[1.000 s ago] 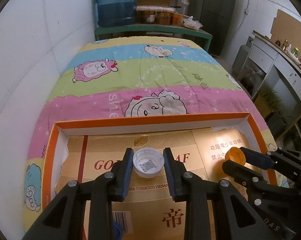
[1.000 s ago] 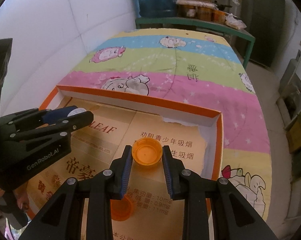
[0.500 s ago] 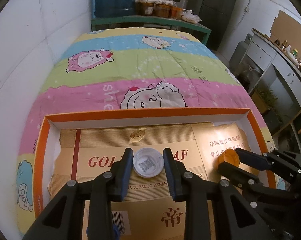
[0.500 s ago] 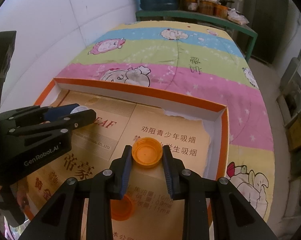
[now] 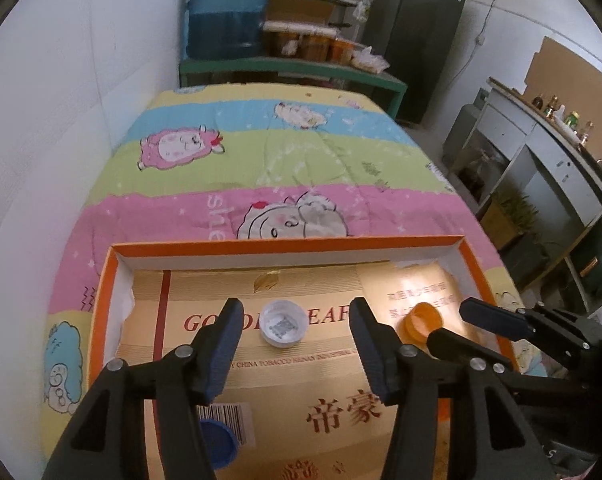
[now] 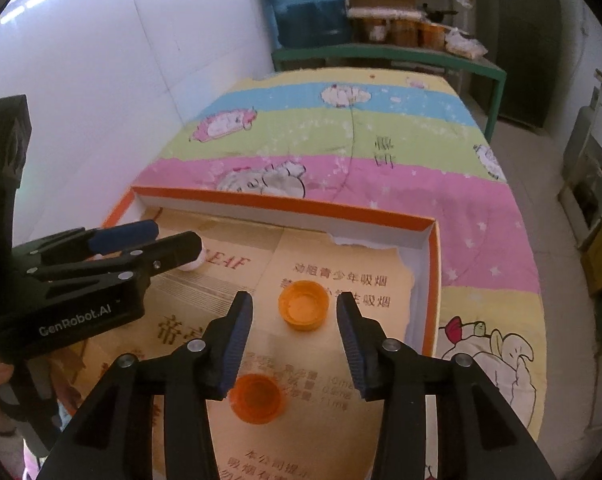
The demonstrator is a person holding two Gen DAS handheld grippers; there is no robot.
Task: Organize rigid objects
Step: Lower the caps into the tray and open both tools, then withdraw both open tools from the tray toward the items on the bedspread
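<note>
Opening, the left gripper (image 5: 295, 322) has its jaws either side of a white cap (image 5: 283, 323), apparently not touching. Beside it, the right gripper (image 6: 295, 312) spreads around an orange cap (image 6: 303, 310). Both caps lie in the tray (image 5: 285, 245).

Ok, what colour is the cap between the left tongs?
White cap, with a grey printed code inside; clearest in the left wrist view.

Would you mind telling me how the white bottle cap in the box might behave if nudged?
The white cap looks stiff, thin plastic, so probably light. Lying flat, open side up on smooth card lining, it would likely slide rather than roll or tip.
</note>
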